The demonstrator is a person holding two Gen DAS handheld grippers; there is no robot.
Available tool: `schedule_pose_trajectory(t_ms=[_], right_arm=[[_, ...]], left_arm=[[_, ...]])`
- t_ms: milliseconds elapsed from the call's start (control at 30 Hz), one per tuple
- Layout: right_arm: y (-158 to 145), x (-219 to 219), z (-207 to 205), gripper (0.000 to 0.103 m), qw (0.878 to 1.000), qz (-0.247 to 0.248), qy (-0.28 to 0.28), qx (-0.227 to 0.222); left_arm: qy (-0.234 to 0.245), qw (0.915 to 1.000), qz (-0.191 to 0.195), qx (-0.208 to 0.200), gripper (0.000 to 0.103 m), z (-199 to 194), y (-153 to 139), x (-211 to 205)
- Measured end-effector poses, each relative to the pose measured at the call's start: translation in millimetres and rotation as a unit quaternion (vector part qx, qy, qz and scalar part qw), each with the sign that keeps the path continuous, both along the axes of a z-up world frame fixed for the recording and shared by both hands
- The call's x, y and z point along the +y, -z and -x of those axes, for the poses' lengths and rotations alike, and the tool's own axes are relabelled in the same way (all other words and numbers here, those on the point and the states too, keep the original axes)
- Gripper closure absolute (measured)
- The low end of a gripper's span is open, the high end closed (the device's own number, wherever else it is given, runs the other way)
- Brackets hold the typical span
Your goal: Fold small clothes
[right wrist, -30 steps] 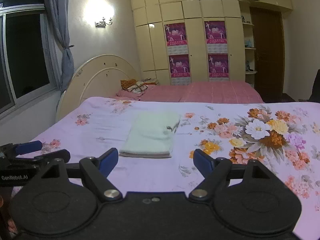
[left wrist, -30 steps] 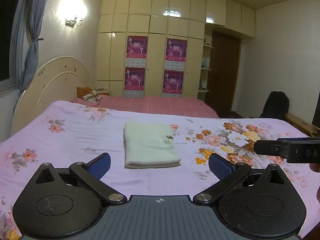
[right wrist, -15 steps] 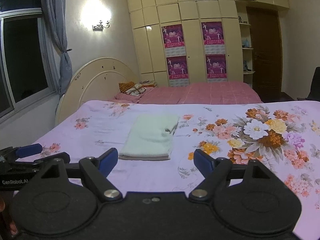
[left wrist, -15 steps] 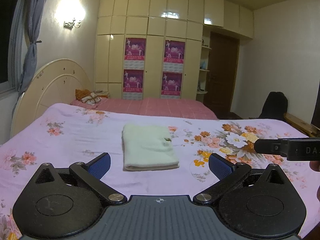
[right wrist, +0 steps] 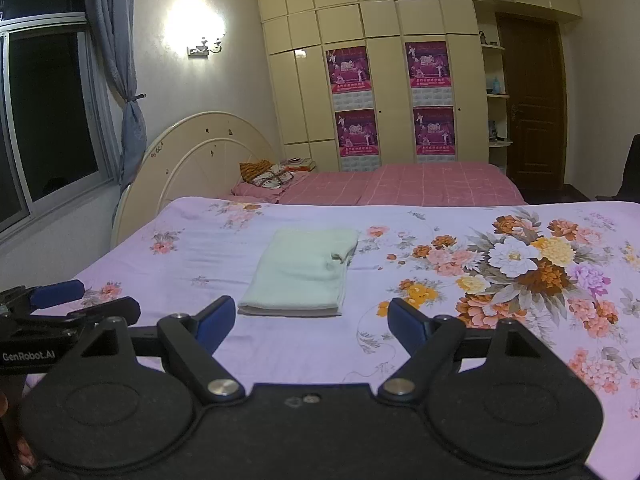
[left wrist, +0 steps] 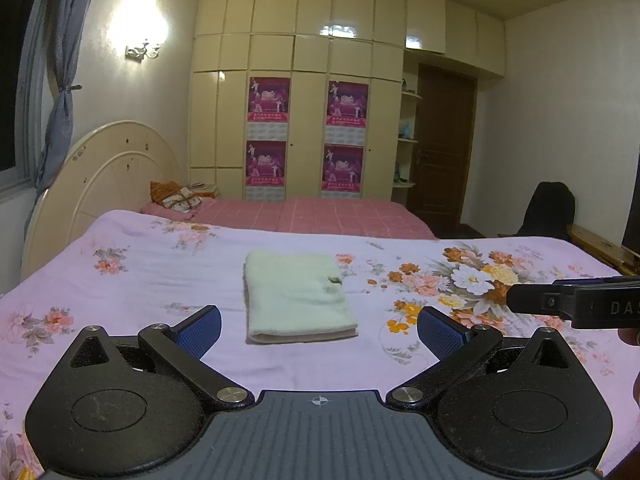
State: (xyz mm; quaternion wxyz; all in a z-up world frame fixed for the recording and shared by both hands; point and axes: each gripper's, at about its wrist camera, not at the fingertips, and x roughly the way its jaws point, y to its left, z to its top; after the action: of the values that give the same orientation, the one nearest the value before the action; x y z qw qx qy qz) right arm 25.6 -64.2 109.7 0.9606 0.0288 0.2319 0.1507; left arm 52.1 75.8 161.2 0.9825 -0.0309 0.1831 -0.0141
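A pale green garment lies folded into a neat rectangle on the lilac floral bedspread; it also shows in the right wrist view. My left gripper is open and empty, held back from the garment's near edge. My right gripper is open and empty, also short of the garment. The right gripper's fingers show at the right edge of the left wrist view. The left gripper's fingers show at the left edge of the right wrist view.
A cream headboard stands at the left. A pink bed with cushions lies beyond. Cream wardrobes with pink posters line the far wall, by a dark door and a black chair.
Both grippers have drawn back and risen slightly, so the folded garment sits a little farther away. The garment has not moved. Both stay open.
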Motion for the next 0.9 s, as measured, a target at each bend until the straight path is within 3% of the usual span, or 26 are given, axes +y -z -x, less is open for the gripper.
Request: schedule_pose_trajectory(t_ms=[900], right_arm=[[1.2, -1.7, -2.7, 0.02, 1.0, 0.005, -0.01, 0.005]], left_arm=[[0.0, 0.9999, 0.007, -0.011, 0.0, -0.8, -2.0, -0.5]])
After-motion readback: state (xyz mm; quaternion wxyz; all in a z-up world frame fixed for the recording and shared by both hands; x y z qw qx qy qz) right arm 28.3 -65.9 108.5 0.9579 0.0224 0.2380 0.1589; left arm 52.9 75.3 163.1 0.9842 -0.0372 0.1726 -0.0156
